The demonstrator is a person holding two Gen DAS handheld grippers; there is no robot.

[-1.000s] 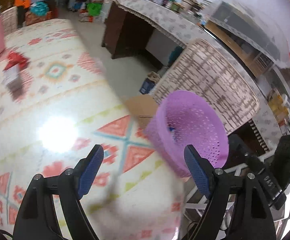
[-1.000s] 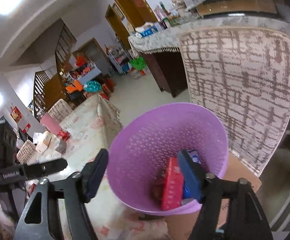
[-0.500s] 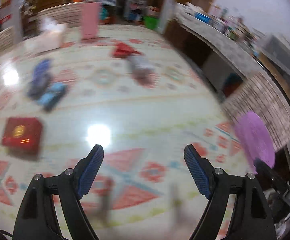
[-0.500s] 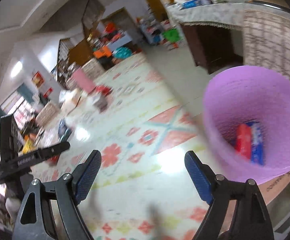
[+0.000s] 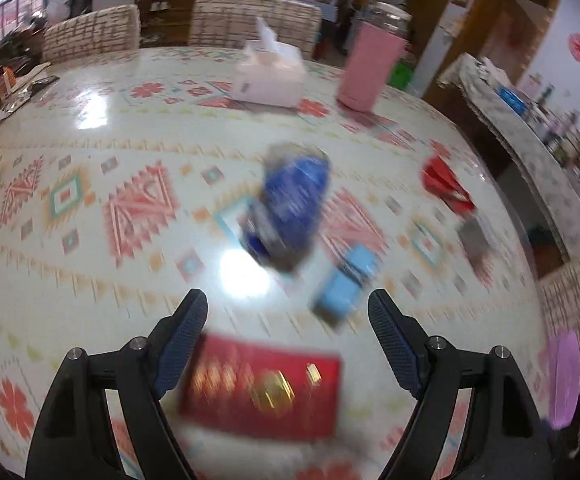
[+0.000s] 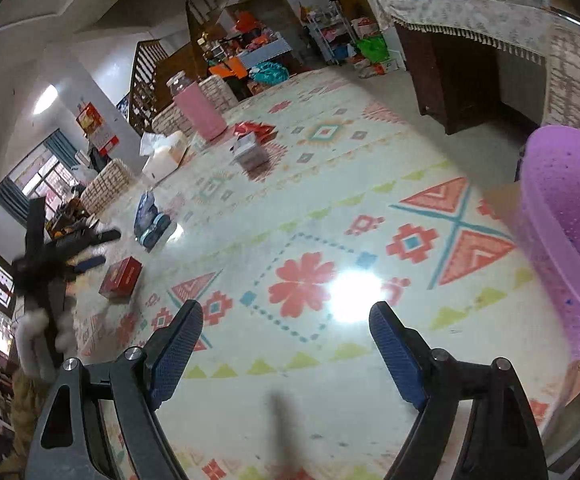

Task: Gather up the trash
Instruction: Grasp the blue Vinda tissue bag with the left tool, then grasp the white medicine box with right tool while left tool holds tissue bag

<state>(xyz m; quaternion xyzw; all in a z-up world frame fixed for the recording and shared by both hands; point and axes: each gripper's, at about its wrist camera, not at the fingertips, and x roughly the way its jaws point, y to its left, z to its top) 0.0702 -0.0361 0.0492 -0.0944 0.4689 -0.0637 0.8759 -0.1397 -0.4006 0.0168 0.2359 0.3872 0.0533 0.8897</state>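
While both tongs gape empty, left tongs (image 5: 287, 322) overhang a flat red box (image 5: 259, 394).

— What's your trash looking like?
— Your flat red box (image 5: 261, 388) lies nearest you, a light-blue packet (image 5: 346, 286) and crumpled blue bag (image 5: 294, 204) beyond, purple basket (image 6: 566, 236) at the worktop's edge.

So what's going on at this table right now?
A person with a gripper in each hand is clearing trash into the purple basket at the table's edge. Both grippers are open and empty. The left gripper hovers just over the red box, with a blue packet and a light blue box beyond it. The right gripper hangs over bare tablecloth near the basket.
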